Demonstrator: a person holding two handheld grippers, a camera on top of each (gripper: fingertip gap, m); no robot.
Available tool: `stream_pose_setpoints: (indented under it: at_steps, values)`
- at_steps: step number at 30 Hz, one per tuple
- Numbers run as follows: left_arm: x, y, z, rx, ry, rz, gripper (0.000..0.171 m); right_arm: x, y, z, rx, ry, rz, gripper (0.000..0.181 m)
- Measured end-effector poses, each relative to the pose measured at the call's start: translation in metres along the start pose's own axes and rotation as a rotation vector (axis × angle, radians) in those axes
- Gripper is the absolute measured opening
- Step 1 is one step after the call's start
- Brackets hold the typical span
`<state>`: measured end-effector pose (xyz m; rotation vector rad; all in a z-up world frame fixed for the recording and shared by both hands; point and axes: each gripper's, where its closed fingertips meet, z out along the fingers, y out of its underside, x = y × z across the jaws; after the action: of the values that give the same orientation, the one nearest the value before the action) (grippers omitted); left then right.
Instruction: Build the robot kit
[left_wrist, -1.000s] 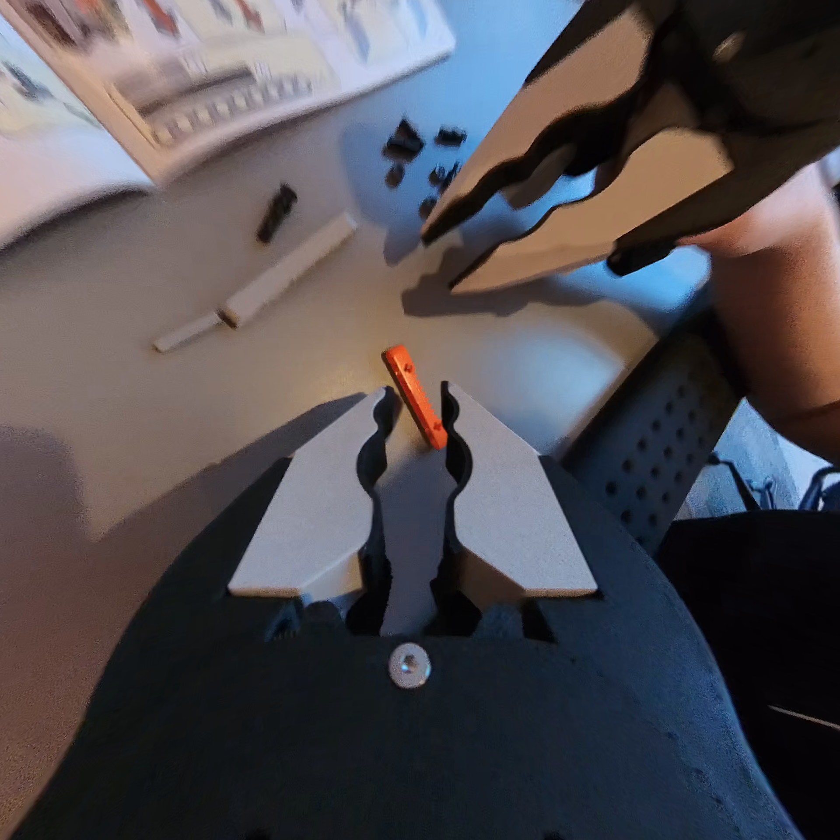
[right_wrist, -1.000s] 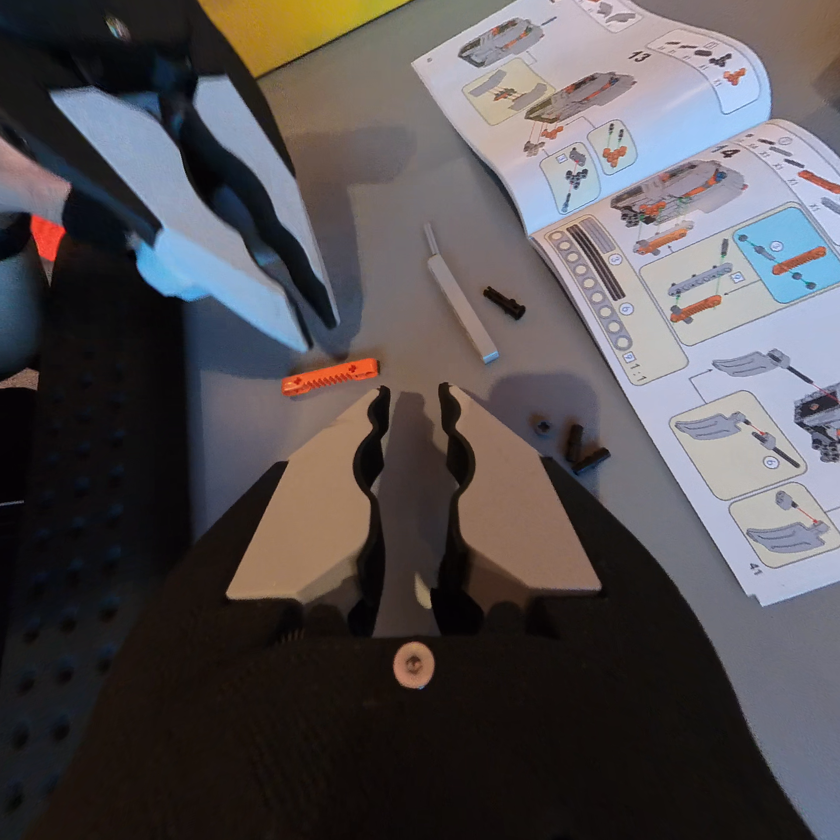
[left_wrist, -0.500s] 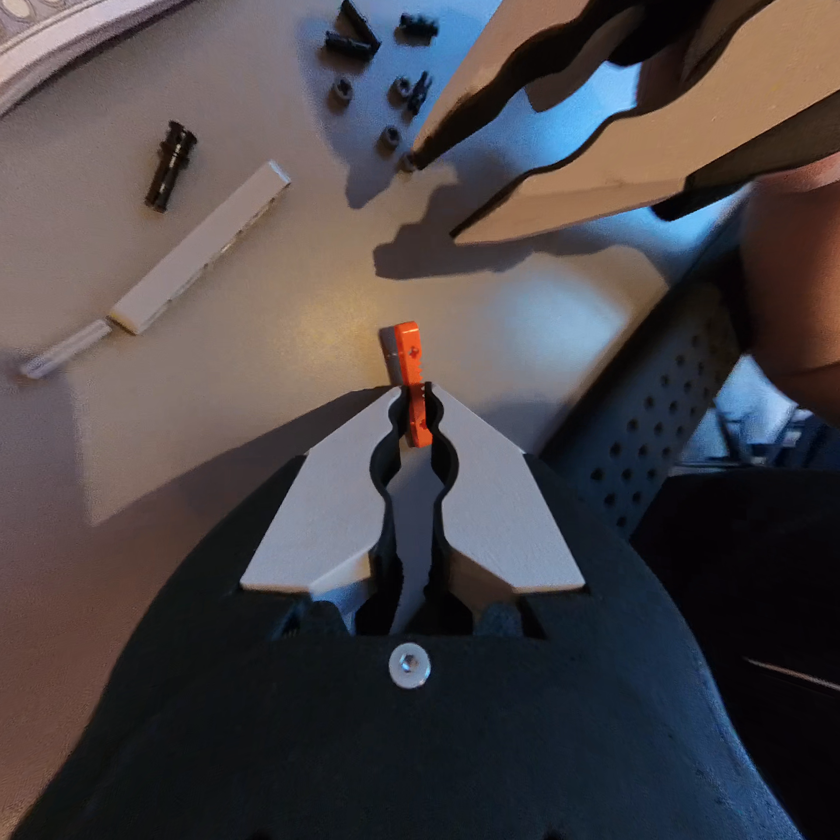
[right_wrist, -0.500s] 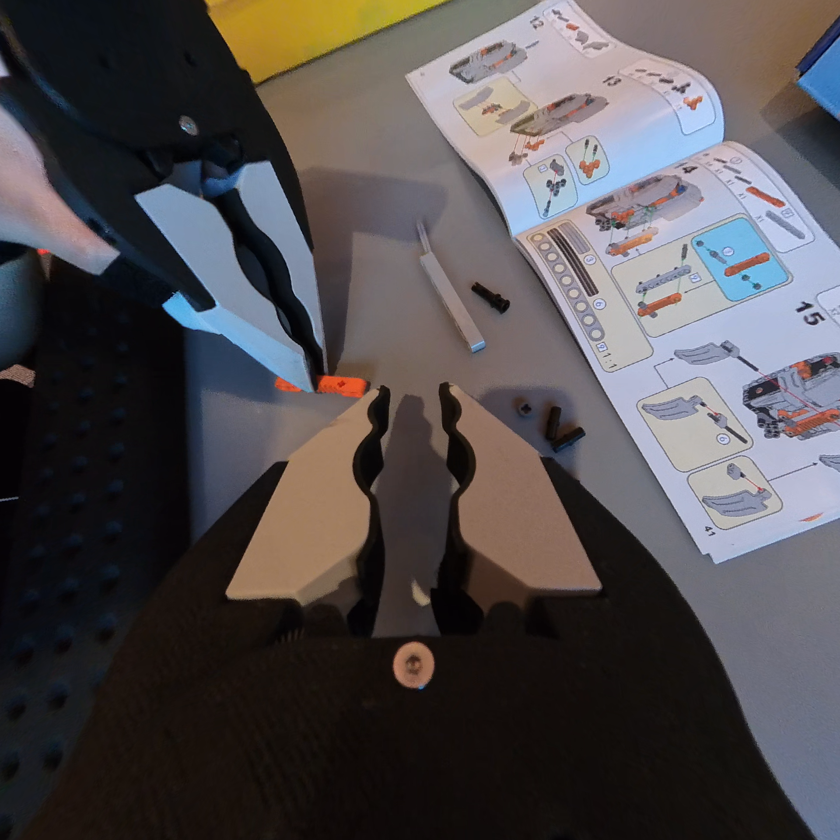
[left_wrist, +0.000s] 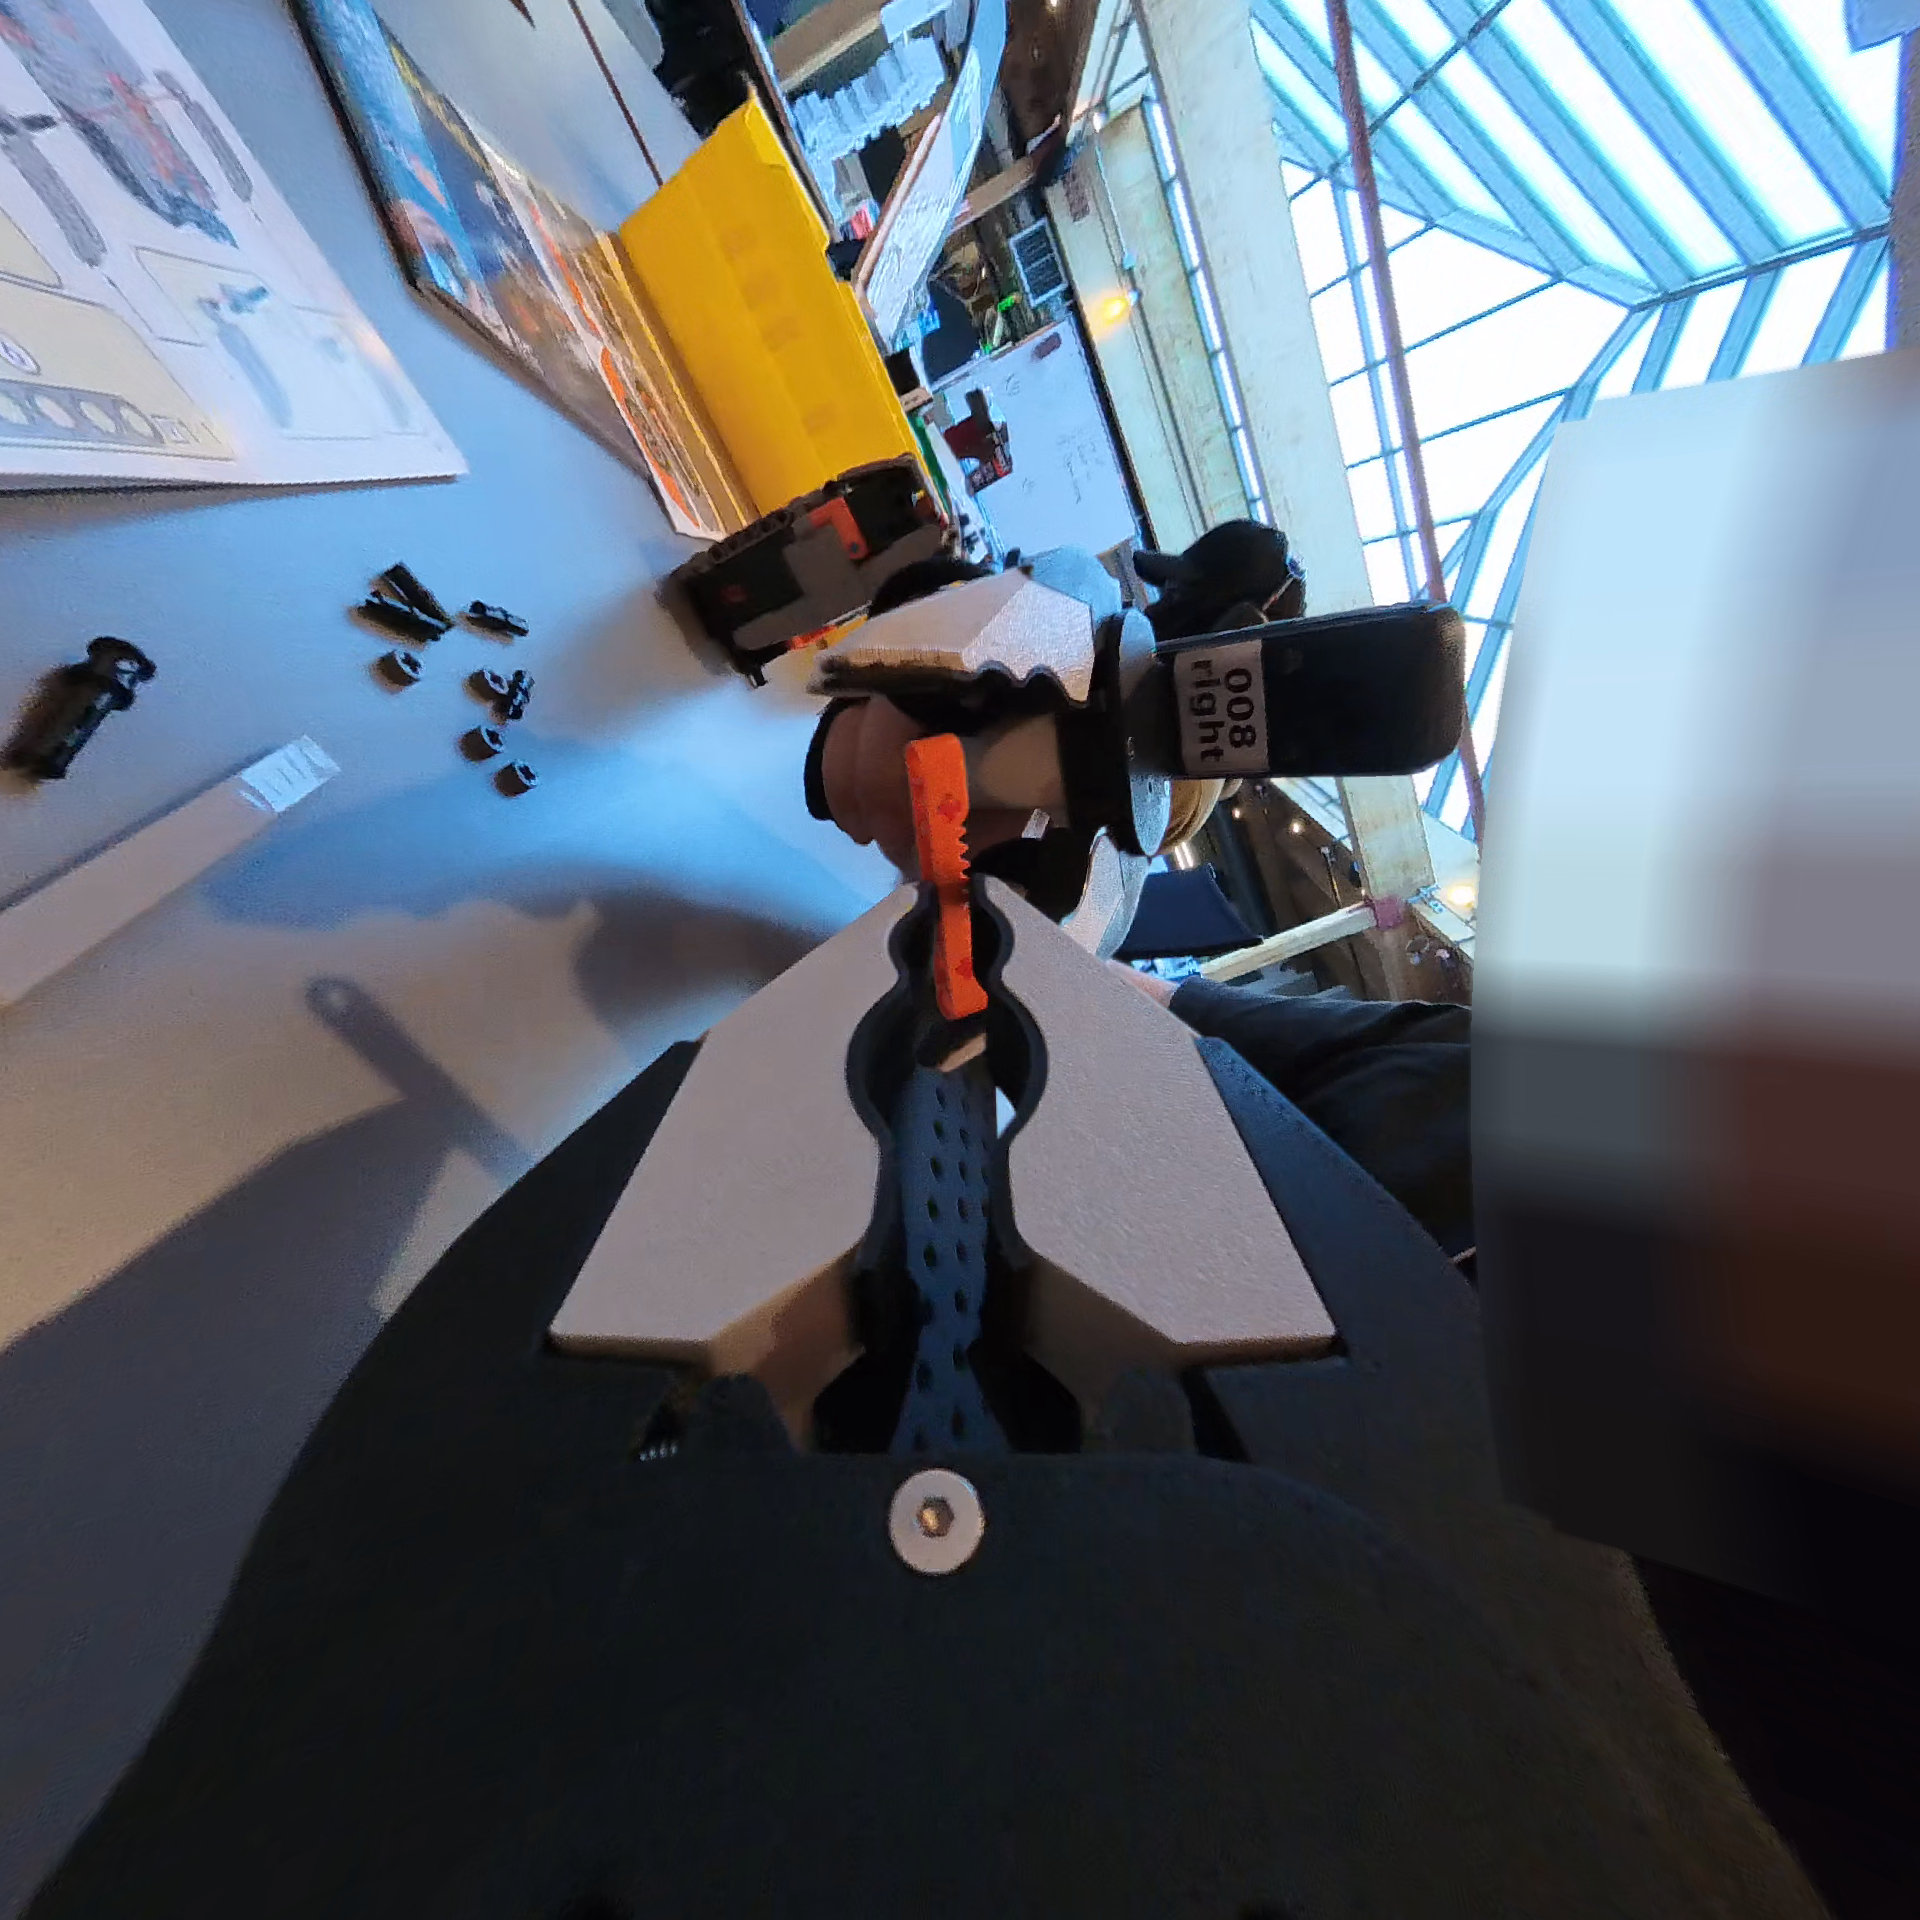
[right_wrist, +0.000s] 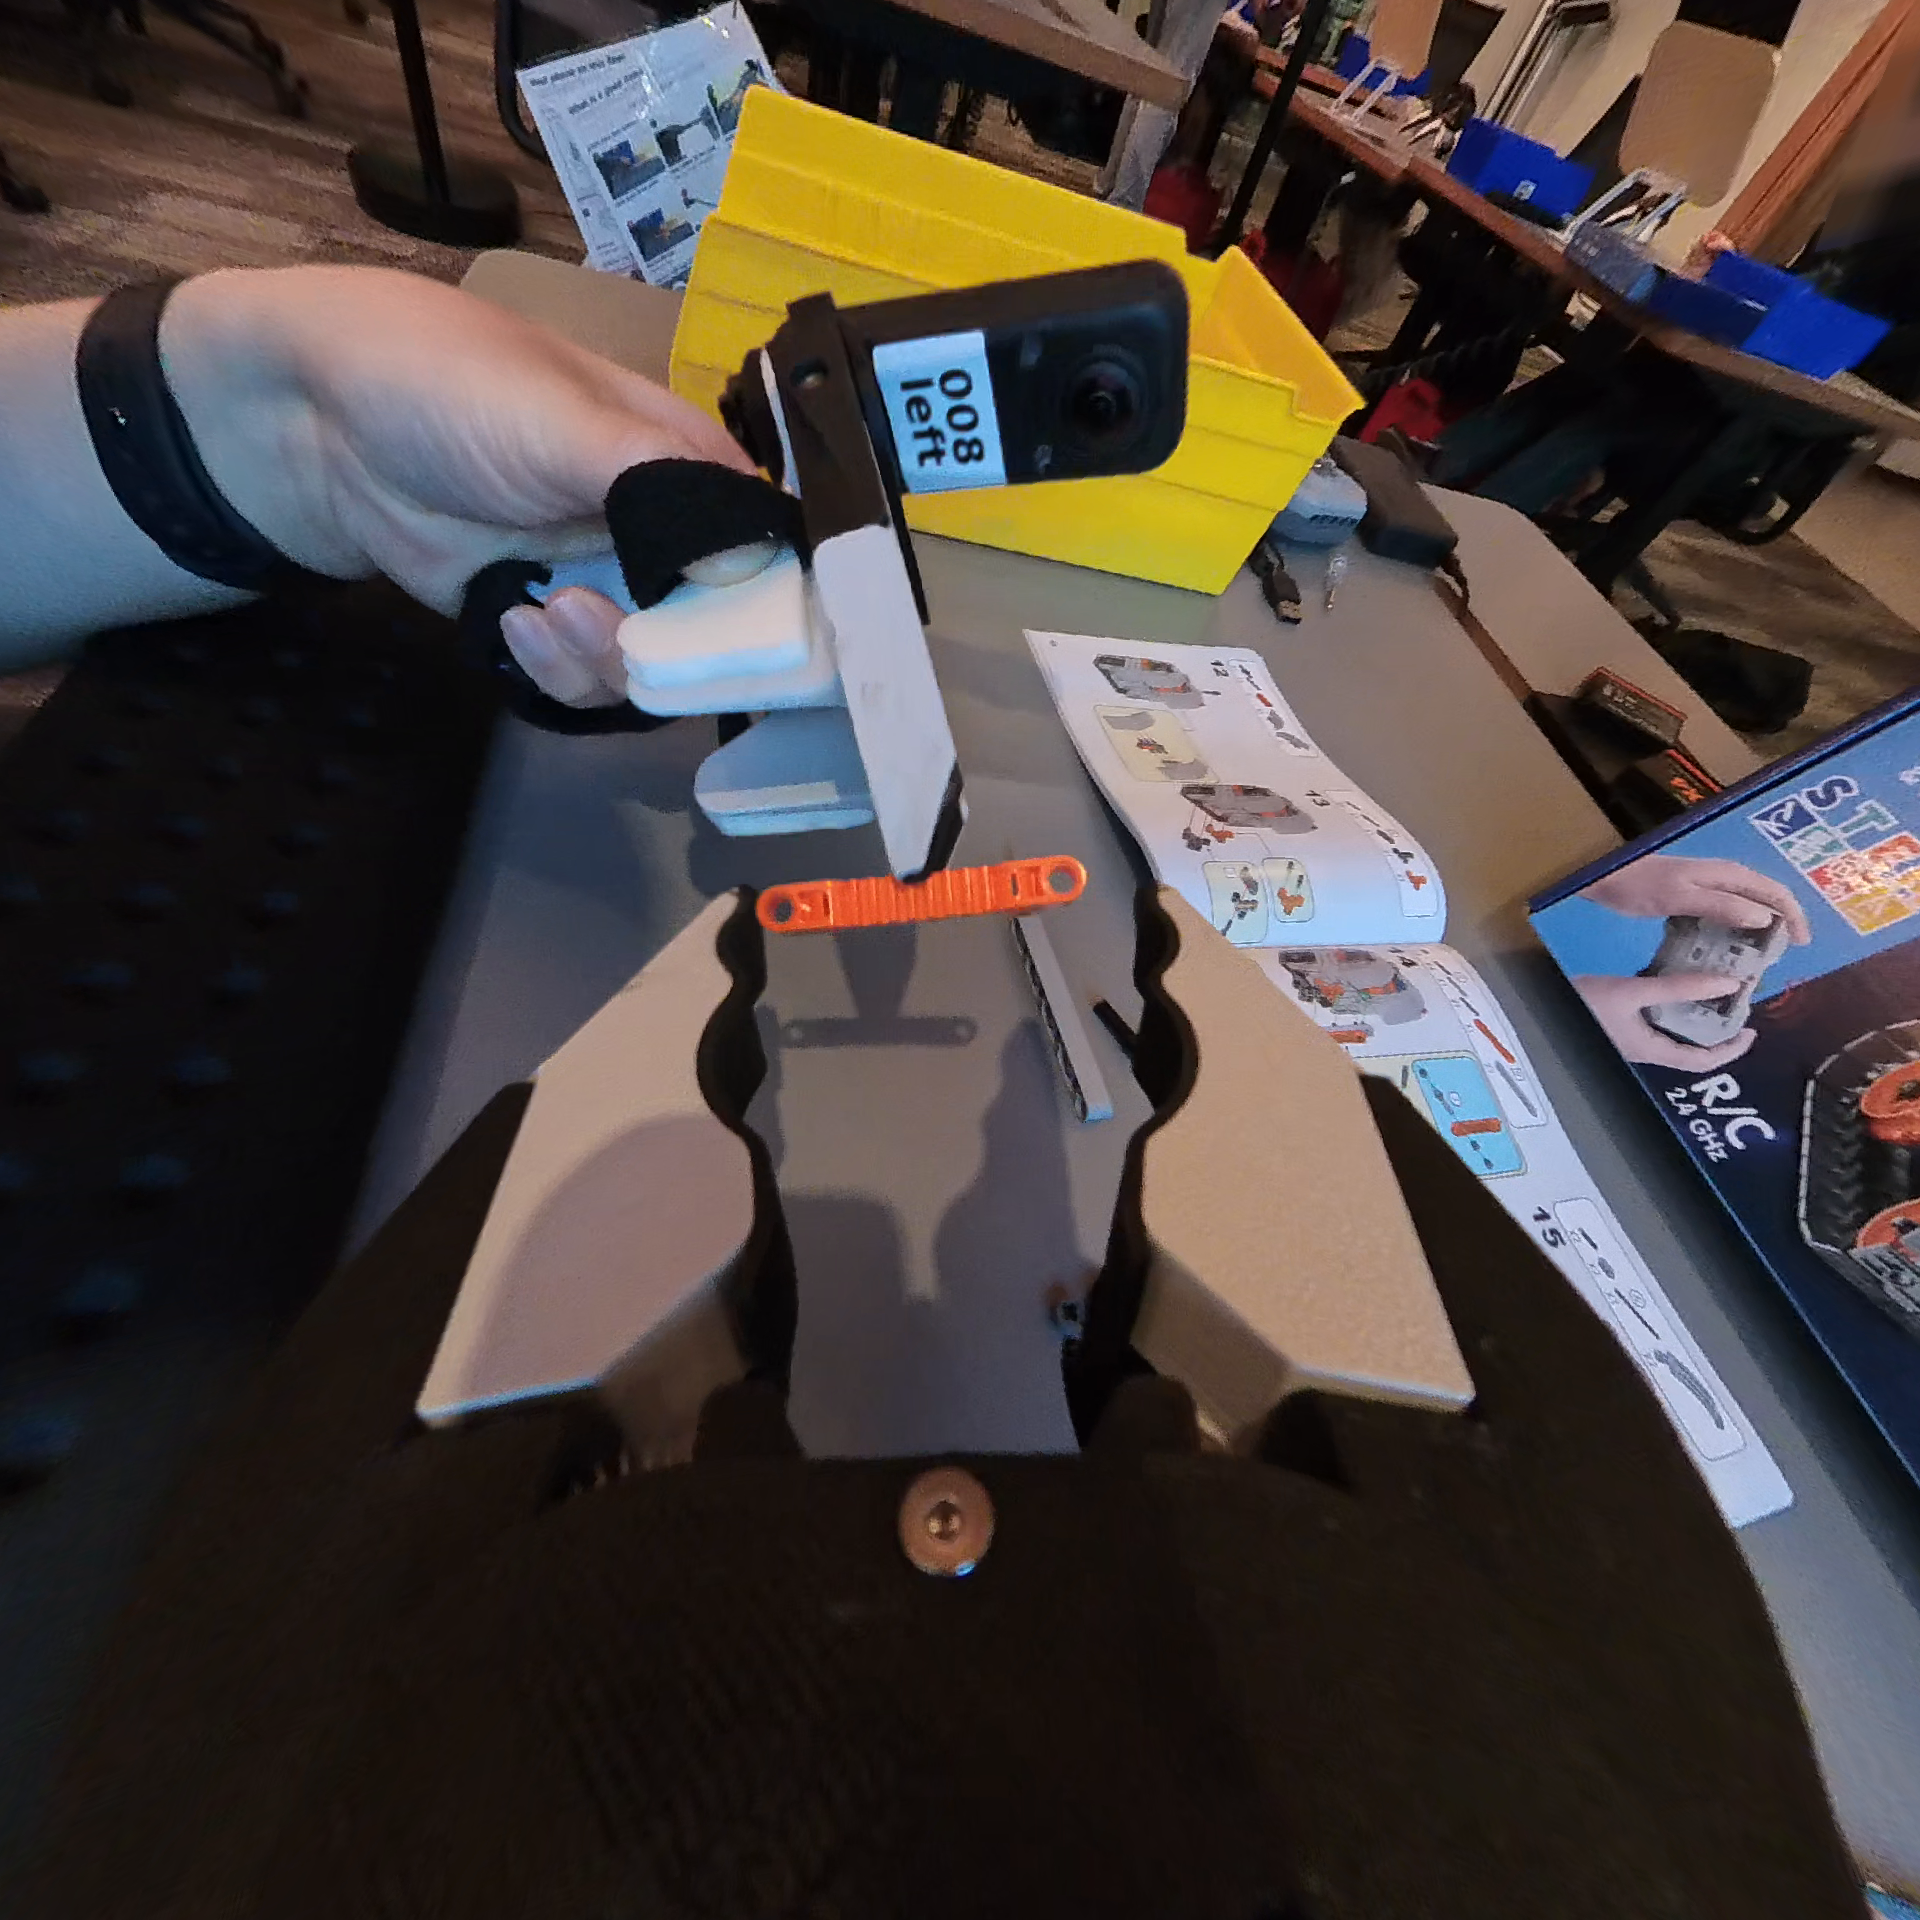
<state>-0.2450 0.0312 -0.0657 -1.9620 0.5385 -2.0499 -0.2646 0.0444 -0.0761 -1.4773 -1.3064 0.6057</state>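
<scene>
Since the earlier frame the left gripper (left_wrist: 943, 914) has lifted the small orange toothed plastic bar (left_wrist: 943, 862) off the grey desk (right_wrist: 623, 935), and it is now pinching this bar at the middle, above the near-left part of the desk. In the right wrist view the bar (right_wrist: 920, 894) is lying level under the left gripper (right_wrist: 925, 862), and its shadow is falling on the desk below. The right gripper (right_wrist: 940, 925) is standing with its jaws spread wide, empty, just beside the bar but not touching it. A long grey plastic beam (right_wrist: 1060, 1023) is lying on the desk between the right gripper's fingers (right_wrist: 1247, 1164) as the view shows it, near the open paper instruction booklet (right_wrist: 1299, 852). Several small black plastic pins (left_wrist: 457, 675) are lying scattered close to the booklet. A yellow plastic bin (right_wrist: 1039, 416) is standing at the far edge of the desk, and a blue cardboard box (right_wrist: 1766, 987) is lying at the right edge.
</scene>
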Motion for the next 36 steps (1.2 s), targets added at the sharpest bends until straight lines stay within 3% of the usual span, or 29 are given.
stream_pose_setpoints:
  at_steps: [4, 7, 18, 21, 23, 25, 28, 34, 36]
  values:
    - [0.001, -0.003, 0.000, 0.020, 0.003, 0.013, 0.002, -0.004, -0.001, -0.004, 0.015, -0.030, -0.004, 0.052]
    - [-0.001, -0.001, -0.001, 0.010, 0.015, -0.010, 0.002, 0.002, -0.001, -0.004, -0.003, 0.045, -0.101, 0.066]
    - [-0.005, 0.006, -0.003, -0.037, 0.015, -0.051, 0.005, -0.012, 0.003, -0.004, -0.034, -0.016, -0.162, 0.057]
    - [-0.013, -0.009, -0.025, -0.008, -0.135, 0.100, 0.008, -0.011, 0.013, -0.003, -0.088, -0.031, -0.157, 0.057]
    - [-0.030, -0.018, -0.050, -0.059, -0.380, 0.335, 0.005, -0.008, 0.024, 0.000, -0.135, -0.028, -0.146, 0.057]
    - [-0.048, -0.028, -0.075, -0.150, -0.608, 0.587, 0.023, -0.007, 0.035, 0.002, -0.186, -0.036, -0.131, 0.057]
    - [-0.060, -0.027, -0.085, -0.310, -0.619, 0.761, 0.016, -0.007, 0.044, 0.006, -0.224, -0.050, -0.113, 0.057]
    - [-0.102, -0.031, -0.089, -0.559, -0.644, 0.860, 0.014, -0.005, 0.051, 0.005, -0.250, -0.053, -0.094, 0.057]
    - [-0.106, -0.030, -0.087, -0.623, -0.620, 0.853, 0.023, -0.003, 0.051, 0.004, -0.246, -0.051, -0.076, 0.057]
